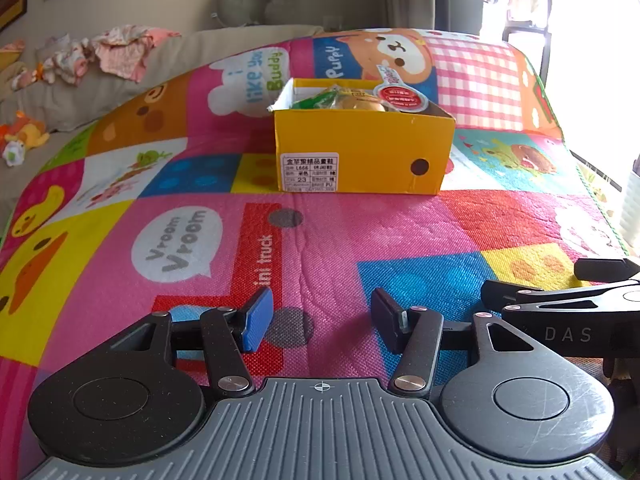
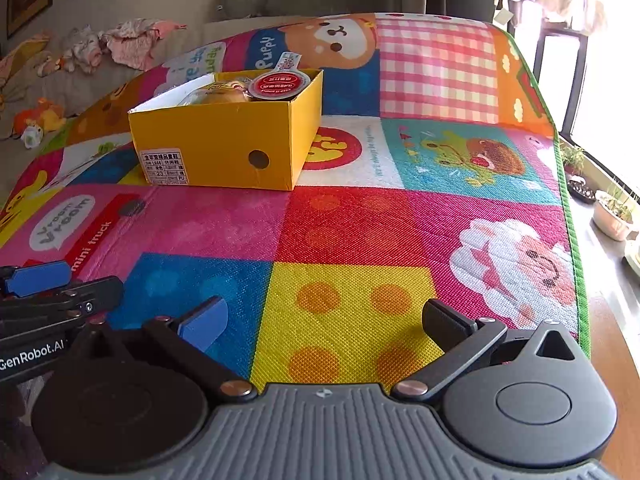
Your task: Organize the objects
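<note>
A yellow cardboard box (image 1: pixel 362 148) stands on the colourful play mat (image 1: pixel 320 240), ahead of both grippers. It holds a green packet (image 1: pixel 316 100), a round brown item (image 1: pixel 362 103) and a red-lidded cup (image 1: pixel 402 98). The box also shows in the right wrist view (image 2: pixel 224 148), to the left, with the red-lidded cup (image 2: pixel 278 84) inside. My left gripper (image 1: pixel 322 320) is open and empty, low over the mat. My right gripper (image 2: pixel 324 326) is open wider and empty, just right of the left one.
A grey sofa (image 1: pixel 80 92) with crumpled clothes (image 1: pixel 120 50) and plush toys (image 1: pixel 24 134) lies beyond the mat on the left. The mat's green edge (image 2: pixel 568 200) runs along the right, with potted plants (image 2: pixel 614 212) on a sill beyond.
</note>
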`<state>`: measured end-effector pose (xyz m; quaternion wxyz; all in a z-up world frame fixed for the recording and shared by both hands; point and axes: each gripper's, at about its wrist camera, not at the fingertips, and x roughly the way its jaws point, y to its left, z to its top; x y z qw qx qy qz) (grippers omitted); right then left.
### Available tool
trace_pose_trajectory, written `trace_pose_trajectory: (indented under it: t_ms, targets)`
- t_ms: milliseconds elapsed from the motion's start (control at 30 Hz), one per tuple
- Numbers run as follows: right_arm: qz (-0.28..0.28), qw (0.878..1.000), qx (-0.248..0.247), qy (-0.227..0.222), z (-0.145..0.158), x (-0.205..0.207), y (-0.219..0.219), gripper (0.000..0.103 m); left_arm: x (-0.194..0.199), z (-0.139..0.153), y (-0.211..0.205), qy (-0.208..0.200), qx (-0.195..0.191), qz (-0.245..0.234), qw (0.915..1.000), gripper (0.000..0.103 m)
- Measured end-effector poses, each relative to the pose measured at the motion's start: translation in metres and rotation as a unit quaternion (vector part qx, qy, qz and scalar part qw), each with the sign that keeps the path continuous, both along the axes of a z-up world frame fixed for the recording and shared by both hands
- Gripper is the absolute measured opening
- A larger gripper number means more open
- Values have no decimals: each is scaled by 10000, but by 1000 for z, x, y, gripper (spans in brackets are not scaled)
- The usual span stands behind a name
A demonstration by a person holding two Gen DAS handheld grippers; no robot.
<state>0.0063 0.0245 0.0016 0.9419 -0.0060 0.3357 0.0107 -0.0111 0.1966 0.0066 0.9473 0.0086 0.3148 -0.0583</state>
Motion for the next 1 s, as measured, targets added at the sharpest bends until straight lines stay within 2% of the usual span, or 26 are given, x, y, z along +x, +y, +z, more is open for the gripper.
trace_pose_trajectory:
  t_ms: [300,433,533,1000]
  targets:
    - [-17,9999,-126,-56,0,-1,5,103,1,0,1,4,-41,1,10000,59]
    - [-15,9998,188,-48,0,-1,-4,103,1,1,1,5,-23,1,10000,59]
    - [1,10000,56,-21,-1,-1,0,103,1,0,1,5,-25,1,10000,59]
    - [-20,10000,53,-14,-1,-1,1,103,0,0,1,5,-23,1,10000,59]
